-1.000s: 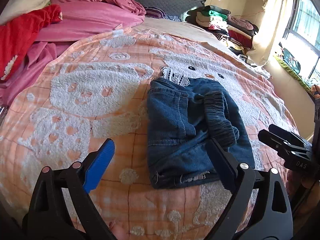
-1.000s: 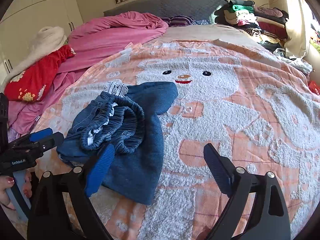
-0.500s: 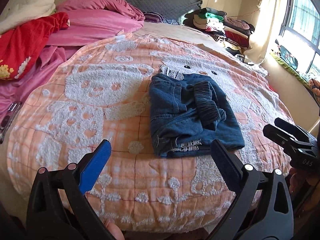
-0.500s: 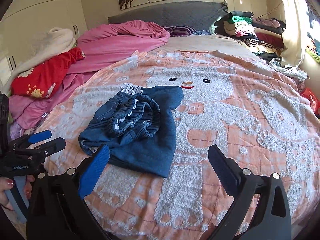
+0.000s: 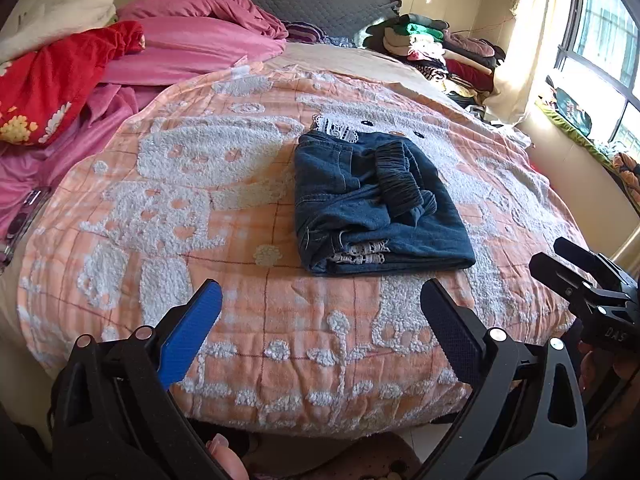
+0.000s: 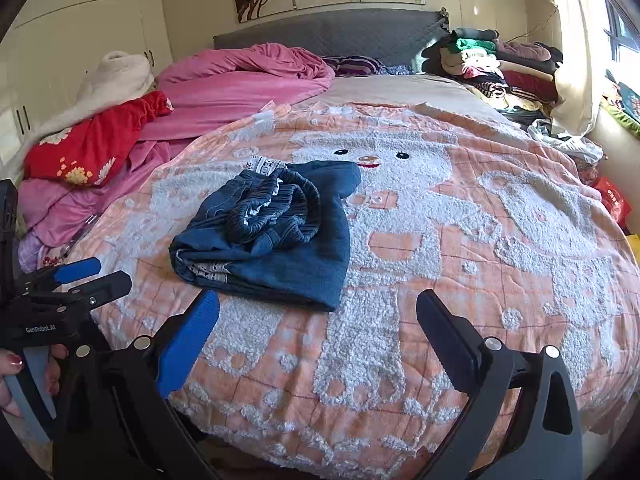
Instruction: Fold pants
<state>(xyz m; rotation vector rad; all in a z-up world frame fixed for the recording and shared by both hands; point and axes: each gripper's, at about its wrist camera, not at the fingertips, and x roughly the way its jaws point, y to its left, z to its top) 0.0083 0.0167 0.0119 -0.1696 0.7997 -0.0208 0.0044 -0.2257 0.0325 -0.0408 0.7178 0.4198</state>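
Observation:
The dark blue denim pants (image 5: 372, 204) lie folded in a compact bundle on the peach blanket (image 5: 160, 200), elastic waistband bunched on top and white lace trim showing at the near and far ends. They also show in the right wrist view (image 6: 276, 232). My left gripper (image 5: 320, 304) is open and empty, held back over the near edge of the bed, well short of the pants. My right gripper (image 6: 316, 312) is open and empty, just short of the bundle's near corner. Each gripper shows in the other's view: the right one (image 5: 576, 276), the left one (image 6: 84, 276).
Pink bedding (image 5: 200, 44) and a red flowered cloth (image 5: 52, 80) are piled at the far left. A stack of folded clothes (image 5: 432, 44) sits at the far right by the grey headboard (image 6: 332, 32). A window (image 5: 600, 40) is on the right. The bed's near edge drops to the floor.
Both grippers have drawn back from the pants toward the foot of the bed, staying open. The folded pants lie where they were.

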